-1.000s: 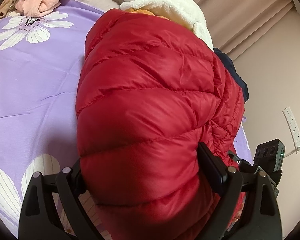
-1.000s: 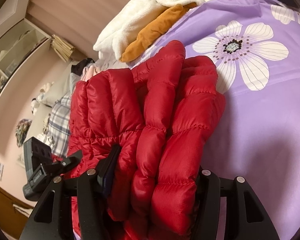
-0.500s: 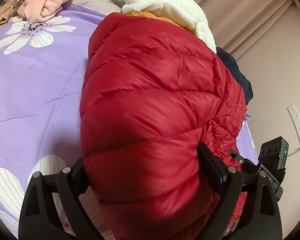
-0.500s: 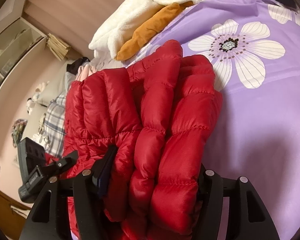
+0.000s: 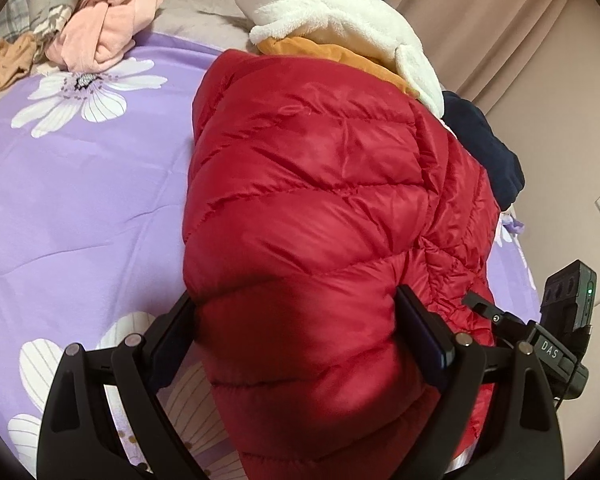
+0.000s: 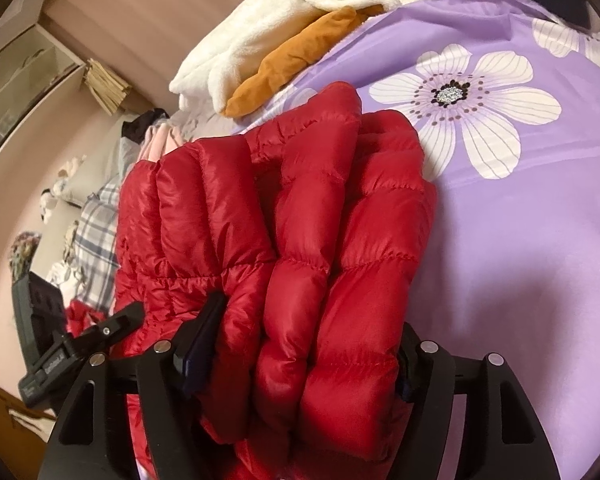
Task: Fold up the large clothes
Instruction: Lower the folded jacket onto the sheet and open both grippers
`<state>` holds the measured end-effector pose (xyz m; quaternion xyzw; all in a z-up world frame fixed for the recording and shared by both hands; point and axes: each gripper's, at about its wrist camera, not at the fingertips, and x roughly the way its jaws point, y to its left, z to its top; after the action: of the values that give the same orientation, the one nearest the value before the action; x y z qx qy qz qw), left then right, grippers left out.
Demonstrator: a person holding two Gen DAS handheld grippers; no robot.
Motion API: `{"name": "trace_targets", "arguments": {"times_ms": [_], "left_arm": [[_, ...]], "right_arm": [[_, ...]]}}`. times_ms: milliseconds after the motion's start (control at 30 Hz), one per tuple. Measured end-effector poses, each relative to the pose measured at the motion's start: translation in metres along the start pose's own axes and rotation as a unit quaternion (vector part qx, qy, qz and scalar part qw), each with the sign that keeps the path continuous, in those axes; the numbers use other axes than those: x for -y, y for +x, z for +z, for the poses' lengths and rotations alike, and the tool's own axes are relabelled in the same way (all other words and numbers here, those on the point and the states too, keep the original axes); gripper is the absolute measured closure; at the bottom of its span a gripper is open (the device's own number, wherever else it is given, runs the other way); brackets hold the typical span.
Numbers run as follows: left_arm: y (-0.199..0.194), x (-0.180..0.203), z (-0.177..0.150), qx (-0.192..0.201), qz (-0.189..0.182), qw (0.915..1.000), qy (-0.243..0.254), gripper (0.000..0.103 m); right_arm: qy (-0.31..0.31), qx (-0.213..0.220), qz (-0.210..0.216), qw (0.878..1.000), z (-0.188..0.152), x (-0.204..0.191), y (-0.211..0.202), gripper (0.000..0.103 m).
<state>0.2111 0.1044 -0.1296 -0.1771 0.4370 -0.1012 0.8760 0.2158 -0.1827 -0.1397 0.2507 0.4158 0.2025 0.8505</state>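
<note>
A red quilted down jacket (image 5: 308, 184) lies folded into a thick bundle on the purple flowered bedsheet (image 5: 80, 200). My left gripper (image 5: 296, 320) stands wide around one end of the bundle, and the puffy fabric fills the gap and bulges past both fingers. From the other side, my right gripper (image 6: 304, 340) holds the stacked folds of the jacket (image 6: 300, 208). Its jaws are opening while the fabric still presses against both pads. The far side of the bundle is hidden in each view.
A white fleece (image 5: 340, 24) over an orange garment (image 5: 332, 50) lies just beyond the jacket, with a dark navy garment (image 5: 484, 148) beside it. Pink clothes (image 5: 108, 36) sit at the far left. The bedsheet (image 6: 520, 240) stretches flat alongside. A wall and curtain close off the bed's far side.
The right gripper's fingers have spread wider around the jacket's folds. The left wrist view has tipped slightly, showing more of the clothes pile beyond. The jacket has stayed in place.
</note>
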Motion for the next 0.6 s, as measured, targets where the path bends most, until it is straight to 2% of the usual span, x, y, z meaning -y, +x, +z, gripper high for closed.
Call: {"name": "trace_targets", "arguments": {"times_ms": [333, 600], "left_arm": [[-0.010, 0.011, -0.006, 0.018, 0.038, 0.9985, 0.035, 0.009], [-0.018, 0.014, -0.011, 0.022, 0.047, 0.9977, 0.042, 0.010]], "right_arm": [[-0.004, 0.005, -0.019, 1.000, -0.003, -0.001, -0.007, 0.030], [-0.020, 0.015, -0.041, 0.999, -0.007, -0.007, -0.016, 0.030]]}}
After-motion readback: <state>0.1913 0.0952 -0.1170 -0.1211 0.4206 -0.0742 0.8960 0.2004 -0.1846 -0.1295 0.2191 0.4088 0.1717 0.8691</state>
